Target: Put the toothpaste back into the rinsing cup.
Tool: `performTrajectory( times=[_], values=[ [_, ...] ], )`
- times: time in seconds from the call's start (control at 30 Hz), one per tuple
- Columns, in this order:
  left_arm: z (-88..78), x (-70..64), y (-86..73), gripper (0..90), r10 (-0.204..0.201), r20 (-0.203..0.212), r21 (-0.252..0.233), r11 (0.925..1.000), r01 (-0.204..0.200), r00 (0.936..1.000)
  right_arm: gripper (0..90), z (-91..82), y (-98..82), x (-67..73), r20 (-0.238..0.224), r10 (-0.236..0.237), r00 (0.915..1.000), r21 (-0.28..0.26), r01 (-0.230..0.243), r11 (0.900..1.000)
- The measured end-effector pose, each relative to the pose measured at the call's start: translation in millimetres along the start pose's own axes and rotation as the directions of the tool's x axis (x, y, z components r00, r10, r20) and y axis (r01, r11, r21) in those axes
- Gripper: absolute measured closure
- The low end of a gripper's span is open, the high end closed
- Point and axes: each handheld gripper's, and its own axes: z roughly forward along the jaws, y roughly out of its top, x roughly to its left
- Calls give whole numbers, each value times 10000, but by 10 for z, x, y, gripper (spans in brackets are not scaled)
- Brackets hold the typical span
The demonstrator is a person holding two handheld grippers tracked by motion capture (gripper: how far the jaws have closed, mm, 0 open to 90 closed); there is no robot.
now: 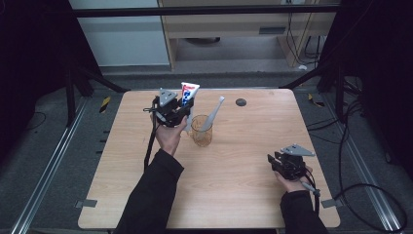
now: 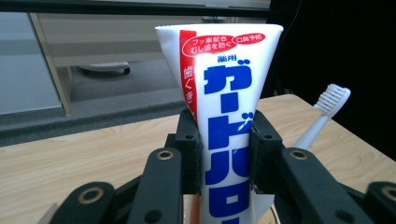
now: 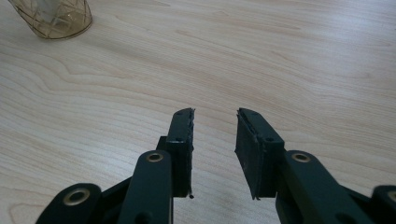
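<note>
The left claw [image 2: 223,154] grips a toothpaste tube [image 2: 224,116] upright just beside a cup [image 1: 201,130] holding a toothbrush [image 1: 213,114], likely about to lower it in, while the right claw [image 3: 214,154] rests released over the tabletop [image 3: 280,70].

The toothpaste tube [image 2: 229,126] is white with a red stripe and blue lettering. It stands upright, flat end up, over the amber cup [image 1: 201,130] near the table's far edge.
</note>
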Motion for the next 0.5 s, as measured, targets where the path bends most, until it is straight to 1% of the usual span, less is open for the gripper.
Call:
performTrajectory(
  times=[0.23,0.5],
  values=[
    [41,-46,-1,693,-40,20,-515,9987,41,10000,666,-1,-1,-3,41,12,10000,-17,-12,10000],
    [143,-82,3,694,13,81,-525,9986,-9,10000,666,6,-5,-3,25,-20,10000,-26,20,10000]
  ],
)
